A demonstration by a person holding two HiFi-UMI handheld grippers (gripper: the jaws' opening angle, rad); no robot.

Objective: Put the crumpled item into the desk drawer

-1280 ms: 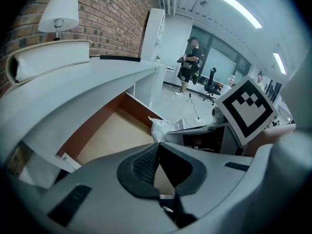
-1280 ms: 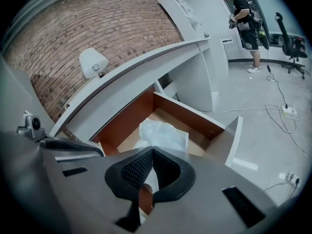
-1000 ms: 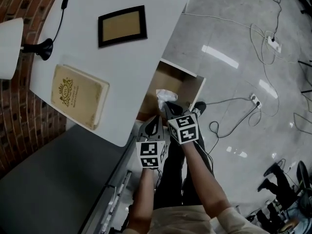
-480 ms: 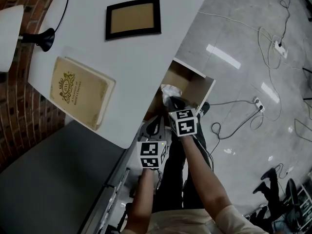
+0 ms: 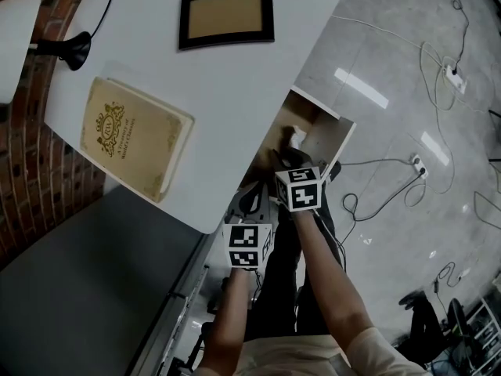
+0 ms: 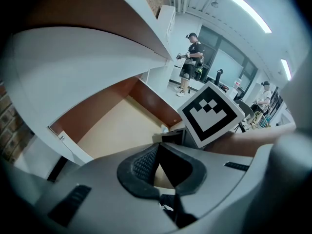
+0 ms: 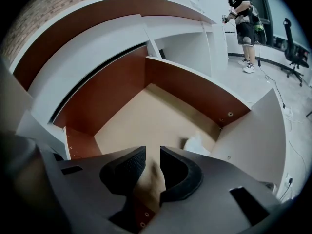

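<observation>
1. Desk [image 5: 227,77]: white top. Only the head view shows its surface, where a book [image 5: 133,143] and a frame [image 5: 227,16] lie.
2. Drawer [image 7: 195,87]: pulled open under the desk edge. Only the right gripper view shows its bare floor in full.
3. Right gripper [image 7: 152,153]: poised over the drawer, its jaws slightly apart with nothing between them.
4. Left gripper [image 6: 157,146]: just beside the right one and nearer the person, its jaw tips together and empty. Its view shows the right gripper's marker cube [image 6: 210,112].
5. Crumpled item [image 7: 197,143]: white, lying on the drawer floor close to the white side panel. It is probably light, soft and springy like paper. Any raised fold should give a hold under gentle pressure.
</observation>
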